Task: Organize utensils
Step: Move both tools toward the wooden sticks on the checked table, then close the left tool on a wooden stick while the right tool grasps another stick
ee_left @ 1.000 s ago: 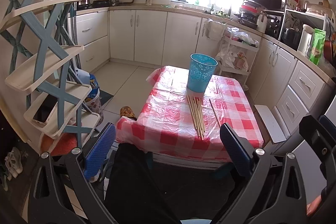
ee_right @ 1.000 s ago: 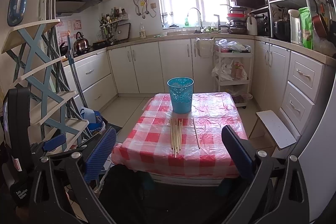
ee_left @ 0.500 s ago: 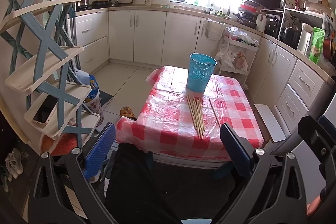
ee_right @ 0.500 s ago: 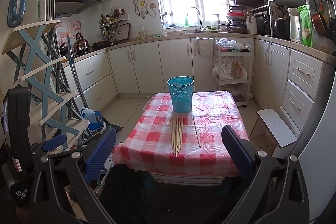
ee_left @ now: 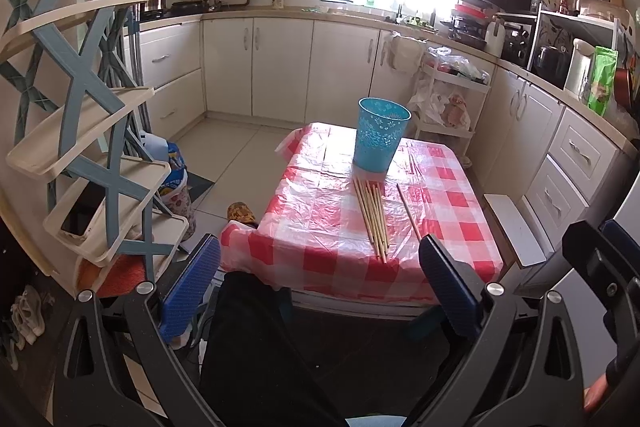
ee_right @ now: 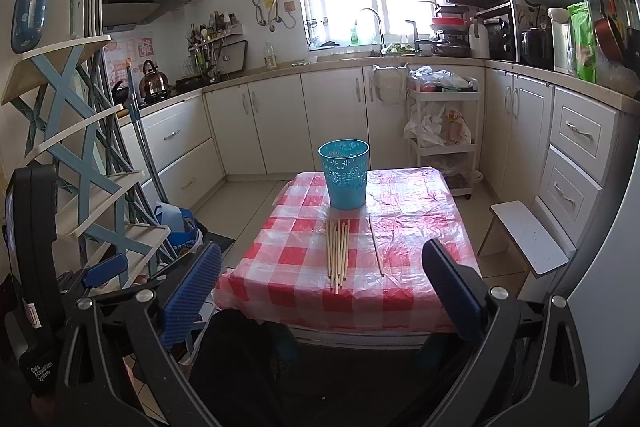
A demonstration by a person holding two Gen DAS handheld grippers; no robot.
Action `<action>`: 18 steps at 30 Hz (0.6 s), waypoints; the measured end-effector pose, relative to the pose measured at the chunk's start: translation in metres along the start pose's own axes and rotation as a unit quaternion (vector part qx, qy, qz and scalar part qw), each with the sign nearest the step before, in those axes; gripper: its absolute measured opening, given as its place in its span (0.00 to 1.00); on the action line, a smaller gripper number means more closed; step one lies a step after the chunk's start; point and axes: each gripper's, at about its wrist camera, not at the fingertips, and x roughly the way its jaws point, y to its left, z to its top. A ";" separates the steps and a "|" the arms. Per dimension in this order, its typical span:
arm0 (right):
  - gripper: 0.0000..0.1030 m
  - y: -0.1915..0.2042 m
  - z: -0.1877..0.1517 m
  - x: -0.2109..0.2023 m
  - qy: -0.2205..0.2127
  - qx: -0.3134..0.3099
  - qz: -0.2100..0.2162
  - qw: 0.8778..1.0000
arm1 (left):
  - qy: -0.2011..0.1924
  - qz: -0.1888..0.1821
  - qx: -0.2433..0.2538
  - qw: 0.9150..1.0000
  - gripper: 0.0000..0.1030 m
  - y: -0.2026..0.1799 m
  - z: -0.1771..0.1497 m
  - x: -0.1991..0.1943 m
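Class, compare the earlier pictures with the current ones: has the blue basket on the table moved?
No. The blue basket stands at the same spot on the checked tablecloth, just beyond the far ends of the bundled chopsticks; only the cameras drifted slightly.

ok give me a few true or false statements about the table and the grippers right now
1. The blue basket stands upright on the checked tablecloth. True.
2. The bundle of chopsticks is inside the basket. False: it lies on the cloth in front of it.
3. One single chopstick lies apart, right of the bundle. True.
4. The right gripper is shut on a chopstick. False: its fingers are spread, holding nothing.
5. The left gripper is open. True.
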 end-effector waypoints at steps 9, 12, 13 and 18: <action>0.94 -0.014 0.001 0.040 0.044 -0.008 -0.016 0.999 | 0.023 -0.006 0.036 0.999 0.93 -0.024 -0.029 0.038; 0.94 -0.028 0.000 0.068 0.052 -0.005 -0.020 0.998 | 0.041 -0.013 0.042 0.998 0.93 -0.037 -0.042 0.067; 0.94 -0.035 0.000 0.081 0.054 -0.003 -0.023 0.998 | 0.047 -0.015 0.042 0.998 0.93 -0.041 -0.042 0.077; 0.94 -0.066 -0.001 0.148 0.068 -0.018 -0.040 0.997 | 0.075 -0.020 0.042 0.996 0.92 -0.057 -0.037 0.139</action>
